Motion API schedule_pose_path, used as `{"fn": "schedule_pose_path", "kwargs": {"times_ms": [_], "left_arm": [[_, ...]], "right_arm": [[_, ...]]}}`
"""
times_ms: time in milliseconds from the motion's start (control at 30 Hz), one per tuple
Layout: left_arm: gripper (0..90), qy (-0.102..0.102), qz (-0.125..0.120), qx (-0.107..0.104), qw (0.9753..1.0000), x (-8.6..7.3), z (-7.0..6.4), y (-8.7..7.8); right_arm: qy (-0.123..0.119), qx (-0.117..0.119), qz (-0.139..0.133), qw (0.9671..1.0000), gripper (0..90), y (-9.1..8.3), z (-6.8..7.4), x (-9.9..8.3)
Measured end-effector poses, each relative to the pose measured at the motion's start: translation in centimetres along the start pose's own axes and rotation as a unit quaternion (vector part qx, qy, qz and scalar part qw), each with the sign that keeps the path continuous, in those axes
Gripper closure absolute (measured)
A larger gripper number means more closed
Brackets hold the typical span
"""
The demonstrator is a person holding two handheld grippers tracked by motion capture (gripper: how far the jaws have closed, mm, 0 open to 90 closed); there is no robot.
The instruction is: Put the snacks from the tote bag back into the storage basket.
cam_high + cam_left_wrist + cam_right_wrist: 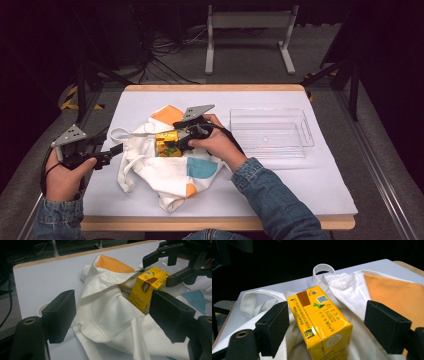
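The yellow carton (319, 322) sat between the wide-spread jaws of the right gripper (324, 330), neither pad touching it in the right gripper view, so no hold was yet made. It lay in the rumpled mouth of the white tote bag (165, 170), near the middle of the desk (320, 185), tilted with one corner toward the camera. That tilt looked like the main risk: if the jaws closed across a corner and not flat faces, the glossy carton would probably twist or squirt out, and a hard squeeze might dent its thin walls. Loose cloth lay close under both pads, so a fold or the bag's handle (323, 268) could be pinched along with the carton and the whole bag dragged up with it. The left gripper (107, 156) stood open as well, off the bag's left edge and gripping nothing, so the bag was unpinned and would likely slide or lift with any pull. Farther right, the clear tray (305, 131) stood apart from the bag; a carton carried with cloth trailing might snag its rim.
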State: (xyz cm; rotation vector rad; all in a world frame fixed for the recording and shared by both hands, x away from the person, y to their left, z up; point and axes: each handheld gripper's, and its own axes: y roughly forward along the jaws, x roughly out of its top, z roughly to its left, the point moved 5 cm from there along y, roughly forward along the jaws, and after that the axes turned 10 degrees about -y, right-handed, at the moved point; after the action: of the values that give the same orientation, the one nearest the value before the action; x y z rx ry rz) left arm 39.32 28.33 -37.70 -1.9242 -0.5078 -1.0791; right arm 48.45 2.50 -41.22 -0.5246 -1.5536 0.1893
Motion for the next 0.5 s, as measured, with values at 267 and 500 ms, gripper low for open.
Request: {"fn": "schedule_pose_path", "kwargs": {"times_ms": [267,500], "left_arm": [[22.7,0.000,0.001,-0.004,1.0000,0.1,0.0,0.2],[22.6,0.000,0.002,-0.004,1.0000,0.1,0.0,0.2]], "right_arm": [[-0.009,0.004,0.013,0.9999,20.2,0.9,0.2,-0.5],[-0.020,0.013,0.028,0.9993,20.3,1.5,0.4,-0.9]]}}
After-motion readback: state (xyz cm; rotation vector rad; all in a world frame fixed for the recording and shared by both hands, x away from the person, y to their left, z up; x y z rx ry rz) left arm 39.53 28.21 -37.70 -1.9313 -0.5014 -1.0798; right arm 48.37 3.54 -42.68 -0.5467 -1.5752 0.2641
